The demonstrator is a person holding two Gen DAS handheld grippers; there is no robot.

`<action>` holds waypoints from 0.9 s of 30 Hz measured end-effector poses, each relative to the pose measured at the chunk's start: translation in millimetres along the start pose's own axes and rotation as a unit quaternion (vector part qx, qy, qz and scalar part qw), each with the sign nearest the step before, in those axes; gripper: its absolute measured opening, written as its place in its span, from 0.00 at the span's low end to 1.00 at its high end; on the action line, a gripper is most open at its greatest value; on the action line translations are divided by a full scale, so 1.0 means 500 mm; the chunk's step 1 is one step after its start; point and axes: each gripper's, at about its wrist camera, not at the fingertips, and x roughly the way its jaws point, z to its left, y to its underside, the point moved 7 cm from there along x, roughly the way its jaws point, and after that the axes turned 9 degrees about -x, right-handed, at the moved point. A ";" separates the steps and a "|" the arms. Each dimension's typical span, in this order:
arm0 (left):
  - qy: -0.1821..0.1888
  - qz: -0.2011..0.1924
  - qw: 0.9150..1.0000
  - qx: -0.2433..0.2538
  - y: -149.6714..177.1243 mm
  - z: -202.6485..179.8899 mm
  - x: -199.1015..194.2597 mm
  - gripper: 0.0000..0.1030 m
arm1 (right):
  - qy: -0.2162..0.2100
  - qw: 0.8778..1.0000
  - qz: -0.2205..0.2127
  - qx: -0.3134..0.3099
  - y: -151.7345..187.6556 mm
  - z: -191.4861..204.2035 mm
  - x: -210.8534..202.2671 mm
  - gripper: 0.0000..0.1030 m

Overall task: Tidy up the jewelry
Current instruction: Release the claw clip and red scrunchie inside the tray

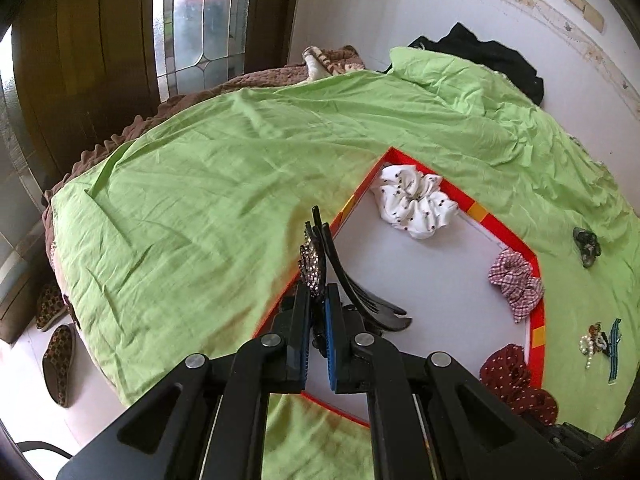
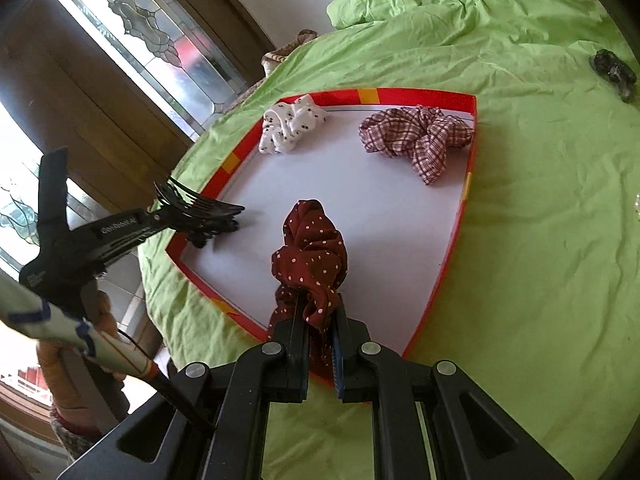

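A red-rimmed white tray [image 1: 514, 236] [image 2: 420, 94] lies on the green bedsheet. My left gripper [image 1: 318, 300] is shut on a black hair claw clip [image 1: 352, 280] with a sequined side, held over the tray's left edge; the clip also shows in the right wrist view [image 2: 200, 210]. My right gripper [image 2: 320, 316] is shut on a maroon dotted scrunchie [image 2: 312, 248] above the tray's near part; the scrunchie also shows in the left wrist view [image 1: 508, 376]. A white dotted scrunchie [image 1: 414, 200] [image 2: 290, 122] and a checked scrunchie [image 1: 516, 282] [image 2: 416, 134] lie in the tray.
On the sheet right of the tray lie a dark hair clip [image 1: 586, 244] [image 2: 614, 72] and a pearl piece with a teal strap [image 1: 600, 344]. Black clothing [image 1: 488, 56] sits at the bed's far end. Slippers [image 1: 58, 360] lie on the floor at left.
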 end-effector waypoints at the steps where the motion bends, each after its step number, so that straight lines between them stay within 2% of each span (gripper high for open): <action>1: 0.005 -0.006 1.000 -0.001 -0.002 -0.002 -0.005 0.06 | 0.002 1.000 0.001 -0.001 0.000 0.000 0.003 0.10; 4: 0.017 -0.022 1.000 -0.003 -0.009 -0.008 -0.022 0.10 | 0.010 1.000 0.002 -0.003 0.002 -0.001 0.005 0.13; 6: 0.026 -0.031 0.999 -0.008 -0.012 -0.011 -0.034 0.28 | 0.016 1.000 -0.001 -0.007 0.000 0.001 0.002 0.14; 8: 0.033 -0.046 0.998 -0.015 -0.018 -0.012 -0.047 0.38 | 0.024 1.000 -0.004 -0.019 0.000 0.006 -0.004 0.16; 10: 0.035 -0.060 0.997 -0.021 -0.023 -0.012 -0.059 0.40 | 0.036 0.999 -0.009 -0.033 -0.002 0.012 -0.011 0.25; 12: 0.039 -0.069 0.996 -0.027 -0.027 -0.010 -0.066 0.48 | 0.040 0.998 -0.014 -0.040 -0.002 0.015 -0.019 0.33; 14: 0.048 -0.079 0.995 -0.039 -0.031 -0.009 -0.074 0.52 | 0.037 0.998 -0.020 -0.040 -0.002 0.018 -0.030 0.38; 21: 0.056 -0.087 0.994 -0.041 -0.023 -0.024 -0.078 0.54 | 0.050 0.996 -0.049 -0.050 -0.003 0.017 -0.083 0.45; 27: 0.055 -0.082 0.995 -0.021 -0.005 -0.054 -0.072 0.54 | 0.082 0.993 -0.069 -0.049 0.010 -0.028 -0.147 0.45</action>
